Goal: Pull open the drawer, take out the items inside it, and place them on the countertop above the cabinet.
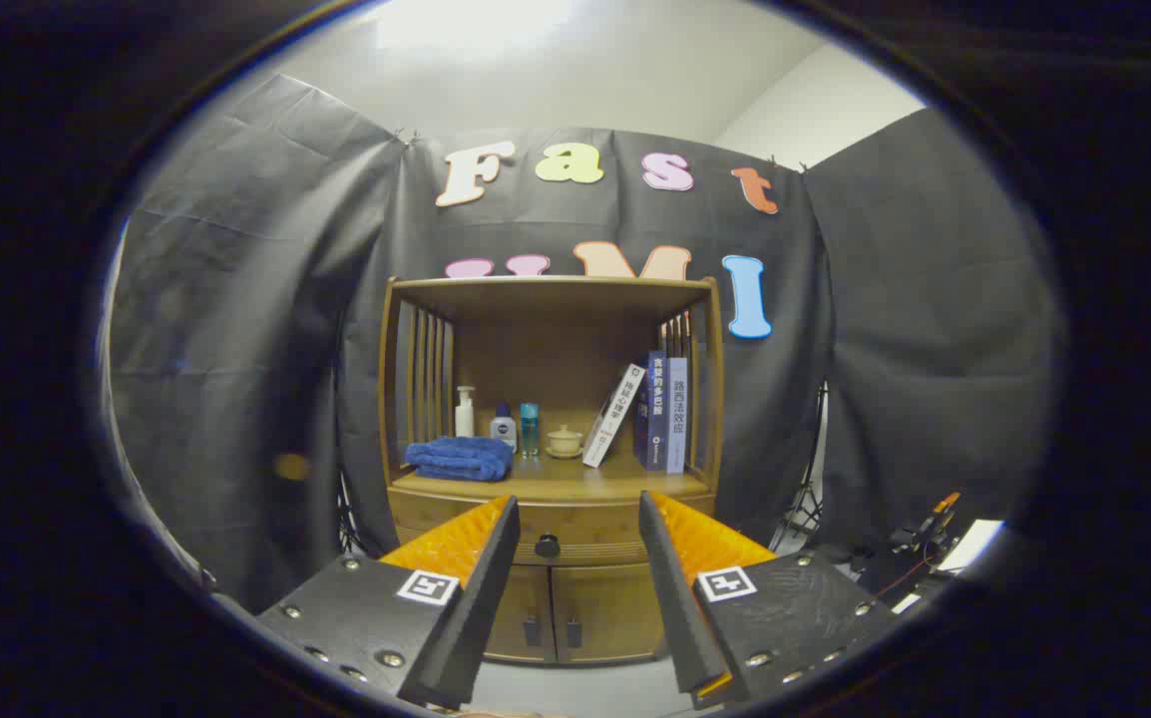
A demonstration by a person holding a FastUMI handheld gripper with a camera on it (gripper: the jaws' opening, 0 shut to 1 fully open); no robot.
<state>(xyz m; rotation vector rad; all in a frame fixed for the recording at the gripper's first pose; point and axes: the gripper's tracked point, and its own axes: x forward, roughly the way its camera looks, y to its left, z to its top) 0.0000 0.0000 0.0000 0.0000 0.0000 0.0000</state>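
Black cloth wall (236, 349) hangs in creases behind the booth. White ceiling (556, 70) above is brightly lit. Pale floor (585, 688) lies below.

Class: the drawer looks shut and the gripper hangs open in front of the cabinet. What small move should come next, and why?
Probably ease the gripper straight forward toward the drawer knob. The drawer is closed, the fingers stand apart with nothing between them, and the knob sits beyond them, in the gap.

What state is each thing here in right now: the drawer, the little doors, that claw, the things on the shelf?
Drawer: shut, knob untouched.
Cabinet doors: both closed.
Claw: open, holding nothing, short of the cabinet, knob seen between its fingers.
Blue towel: folded, lying on the countertop.
Books: two upright, a white one leaning against them.
Bottles: standing upright.
Lidded cup: lid on.
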